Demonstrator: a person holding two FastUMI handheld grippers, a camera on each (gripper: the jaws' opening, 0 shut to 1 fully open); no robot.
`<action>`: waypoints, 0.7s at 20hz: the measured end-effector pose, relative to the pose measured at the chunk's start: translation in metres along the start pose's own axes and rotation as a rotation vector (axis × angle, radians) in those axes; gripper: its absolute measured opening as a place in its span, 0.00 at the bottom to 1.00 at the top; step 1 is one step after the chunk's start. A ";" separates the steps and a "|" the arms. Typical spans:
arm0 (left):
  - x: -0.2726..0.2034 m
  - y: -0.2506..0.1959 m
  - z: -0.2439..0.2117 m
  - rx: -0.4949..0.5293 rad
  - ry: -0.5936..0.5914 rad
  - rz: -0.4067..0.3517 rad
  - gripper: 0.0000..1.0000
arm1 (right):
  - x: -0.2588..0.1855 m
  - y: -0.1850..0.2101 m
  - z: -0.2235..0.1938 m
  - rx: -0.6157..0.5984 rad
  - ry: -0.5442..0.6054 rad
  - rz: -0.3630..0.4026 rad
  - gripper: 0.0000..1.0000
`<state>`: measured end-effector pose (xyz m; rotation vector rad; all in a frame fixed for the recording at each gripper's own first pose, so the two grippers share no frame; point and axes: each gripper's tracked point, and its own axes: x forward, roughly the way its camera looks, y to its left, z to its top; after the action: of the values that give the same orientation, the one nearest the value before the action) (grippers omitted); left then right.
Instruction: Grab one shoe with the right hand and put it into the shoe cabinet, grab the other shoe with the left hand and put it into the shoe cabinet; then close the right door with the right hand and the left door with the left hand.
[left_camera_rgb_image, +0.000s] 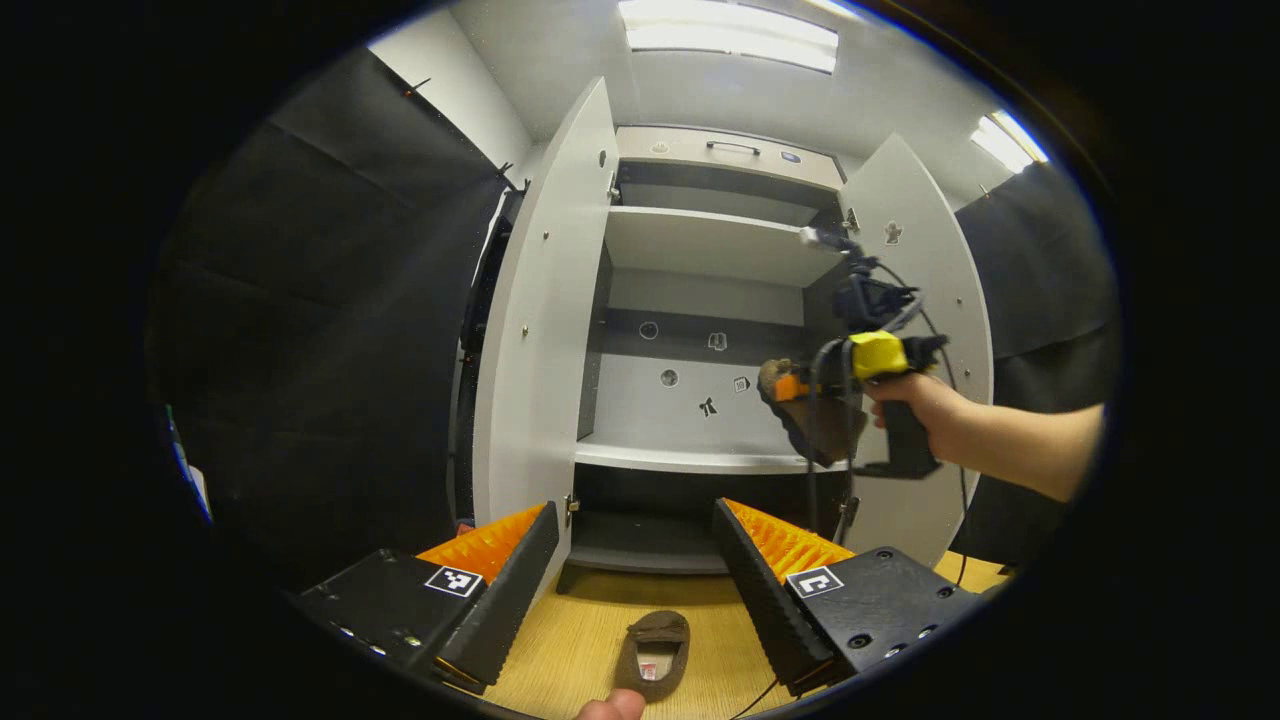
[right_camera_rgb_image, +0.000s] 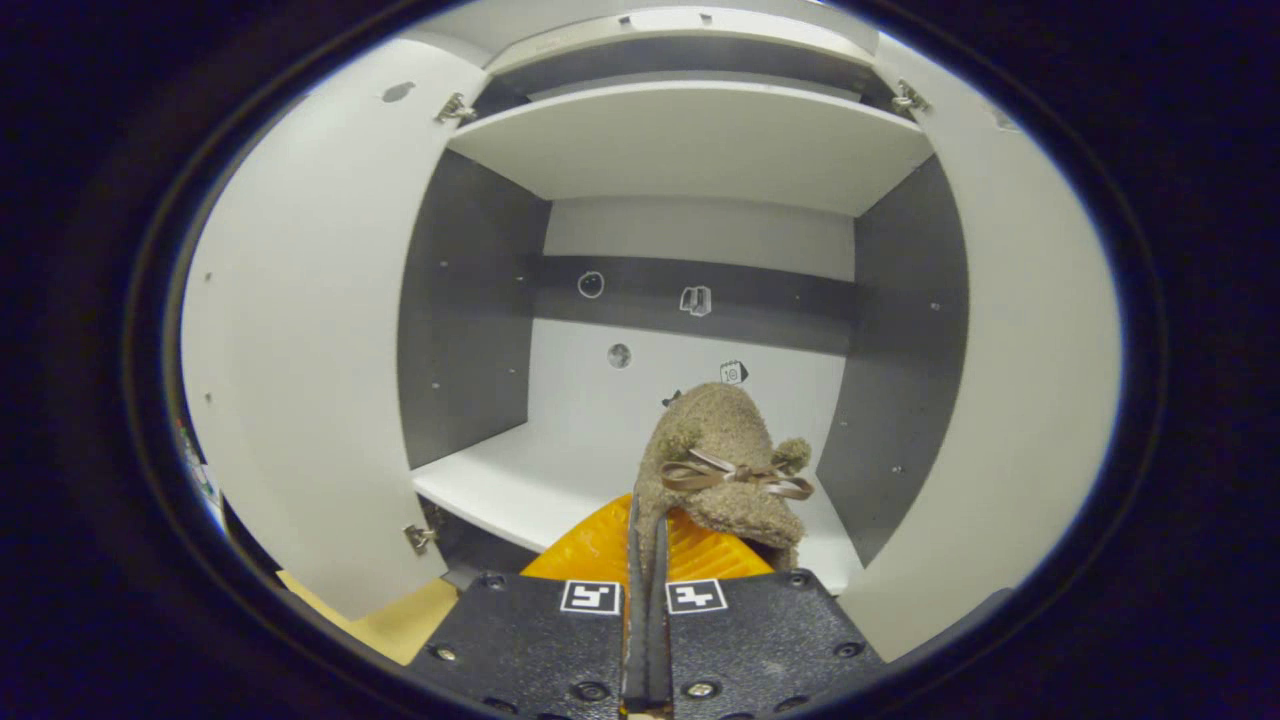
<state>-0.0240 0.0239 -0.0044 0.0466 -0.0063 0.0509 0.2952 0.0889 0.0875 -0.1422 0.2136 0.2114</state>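
The shoe cabinet (left_camera_rgb_image: 700, 300) stands with both doors swung wide, its middle shelf (right_camera_rgb_image: 520, 480) bare. The right gripper (right_camera_rgb_image: 645, 540) is clamped on the edge of a fuzzy brown shoe (right_camera_rgb_image: 720, 460), held in the air just in front of that shelf. The other shoe (left_camera_rgb_image: 655, 650) lies on the wooden floor (left_camera_rgb_image: 570, 640) between the left gripper (left_camera_rgb_image: 635, 550) fingers, whose jaws stand apart. Best to carry the held shoe well past the shelf lip, seemingly toward the right side, before letting go.
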 end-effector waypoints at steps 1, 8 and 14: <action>-0.001 -0.001 0.000 -0.002 0.002 -0.003 0.94 | 0.018 0.000 0.001 -0.007 0.034 0.001 0.04; -0.001 0.001 -0.002 -0.021 0.024 0.009 0.95 | 0.095 -0.001 -0.036 -0.002 0.272 -0.048 0.04; -0.003 0.013 -0.008 -0.029 0.040 0.040 0.99 | 0.113 0.004 -0.053 0.039 0.322 -0.090 0.04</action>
<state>-0.0279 0.0366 -0.0115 0.0169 0.0316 0.0913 0.3921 0.1055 0.0105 -0.1466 0.5302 0.0932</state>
